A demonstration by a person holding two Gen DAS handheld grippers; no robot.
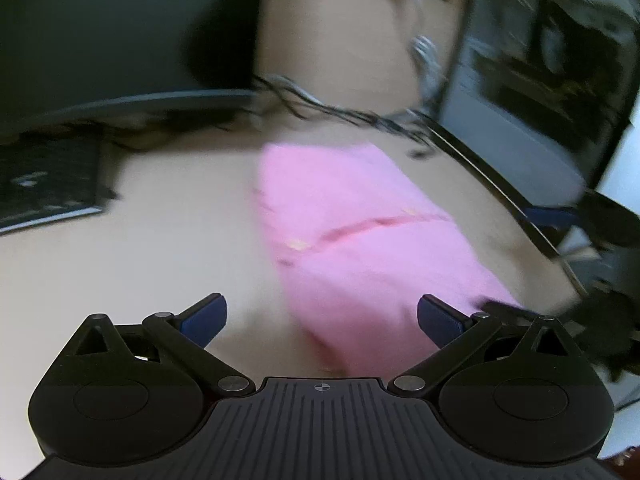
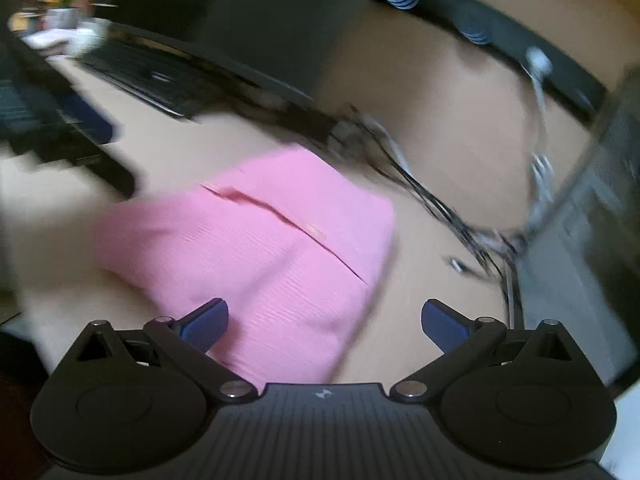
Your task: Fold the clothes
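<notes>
Left gripper (image 1: pixel 322 322): fingers spread wide, empty. Right gripper (image 2: pixel 325 326): likewise. Pink garment (image 1: pixel 352 236), folded flat on beige table (image 1: pixel 168 240), lies ahead between both finger pairs. Beyond: cable tangle (image 1: pixel 340 114), keyboard (image 2: pixel 148 76).

Garment (image 1: pixel 360 236) lies on desk (image 1: pixel 160 248); cables (image 1: pixel 340 112) behind it, keyboard (image 1: pixel 44 184) to left.

Each gripper, left (image 1: pixel 322 322) and right (image 2: pixel 325 325), was black ribbed plastic with silver pivot screws and blue-padded fingers (image 2: pixel 206 322).
</notes>
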